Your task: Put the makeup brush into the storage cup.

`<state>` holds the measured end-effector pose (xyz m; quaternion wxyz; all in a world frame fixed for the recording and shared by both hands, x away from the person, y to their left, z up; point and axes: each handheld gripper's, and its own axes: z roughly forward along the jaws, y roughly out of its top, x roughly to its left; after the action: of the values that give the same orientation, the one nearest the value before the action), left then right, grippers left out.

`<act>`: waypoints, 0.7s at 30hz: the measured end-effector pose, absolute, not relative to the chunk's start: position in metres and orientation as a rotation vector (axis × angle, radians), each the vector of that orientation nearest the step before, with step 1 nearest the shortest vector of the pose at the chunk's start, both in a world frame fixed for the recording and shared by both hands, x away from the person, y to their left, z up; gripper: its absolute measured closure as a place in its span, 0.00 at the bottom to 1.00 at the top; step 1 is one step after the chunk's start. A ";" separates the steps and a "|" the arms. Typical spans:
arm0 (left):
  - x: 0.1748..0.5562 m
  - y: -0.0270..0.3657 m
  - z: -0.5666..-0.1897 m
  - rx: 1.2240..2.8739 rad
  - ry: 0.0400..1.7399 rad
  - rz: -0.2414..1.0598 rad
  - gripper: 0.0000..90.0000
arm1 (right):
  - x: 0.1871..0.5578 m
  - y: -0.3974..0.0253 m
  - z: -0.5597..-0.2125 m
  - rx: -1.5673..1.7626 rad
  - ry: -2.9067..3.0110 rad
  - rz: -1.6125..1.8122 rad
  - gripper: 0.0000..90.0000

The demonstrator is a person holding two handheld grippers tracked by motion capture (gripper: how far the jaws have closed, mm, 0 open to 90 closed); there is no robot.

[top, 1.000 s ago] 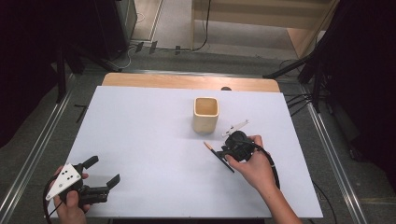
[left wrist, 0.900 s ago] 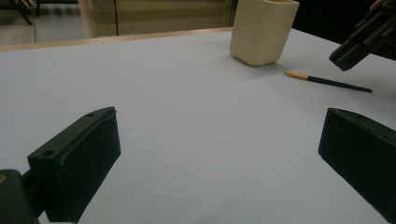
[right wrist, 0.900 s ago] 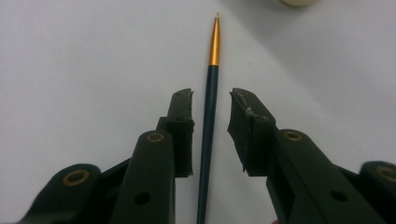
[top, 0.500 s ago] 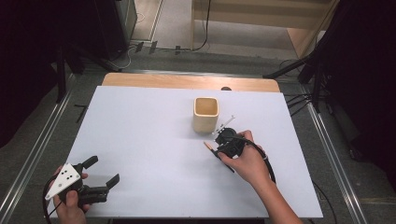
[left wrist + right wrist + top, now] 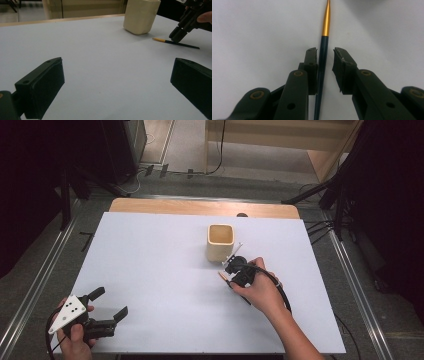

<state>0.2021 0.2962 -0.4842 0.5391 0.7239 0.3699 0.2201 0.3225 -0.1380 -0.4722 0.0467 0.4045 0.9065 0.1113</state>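
Note:
A thin brush with a dark blue shaft and gold tip (image 5: pixel 322 60) lies flat on the white table. My right gripper (image 5: pixel 324 53) points down over it, open by a narrow gap, with one jaw on each side of the shaft. In the high view the right gripper (image 5: pixel 234 270) sits just right of the cream square cup (image 5: pixel 220 242), and the brush's gold end (image 5: pixel 220 275) pokes out to its left. My left gripper (image 5: pixel 111 301) rests wide open near the front left corner with nothing between its jaws. The left gripper view shows the cup (image 5: pixel 141 16), the brush (image 5: pixel 175 43) and the right gripper (image 5: pixel 180 35) beyond its own open jaws.
The white sheet (image 5: pixel 150 255) covers the wooden table, whose bare back edge (image 5: pixel 200 208) shows. Metal rails (image 5: pixel 350 270) run along both sides. Cables and stand legs lie on the floor behind.
My right gripper has moved left along the brush toward its gold end and closer to the cup. The left gripper has stayed still.

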 end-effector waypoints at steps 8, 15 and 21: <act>0.202 0.297 -0.484 1.724 0.882 0.524 0.00 | 0.325 -0.133 -0.477 1.202 2.776 0.300 0.84; 0.202 0.296 -0.484 1.725 0.883 0.523 0.00 | 0.322 -0.128 -0.480 1.176 2.789 0.275 0.93; 0.202 0.295 -0.484 1.730 0.881 0.522 0.00 | 0.322 -0.131 -0.481 1.200 2.790 0.304 0.93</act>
<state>0.2023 0.2954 -0.4844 0.5359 0.7266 0.3698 0.2194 0.3225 -0.1309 -0.4808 0.0447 0.3929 0.9131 0.0996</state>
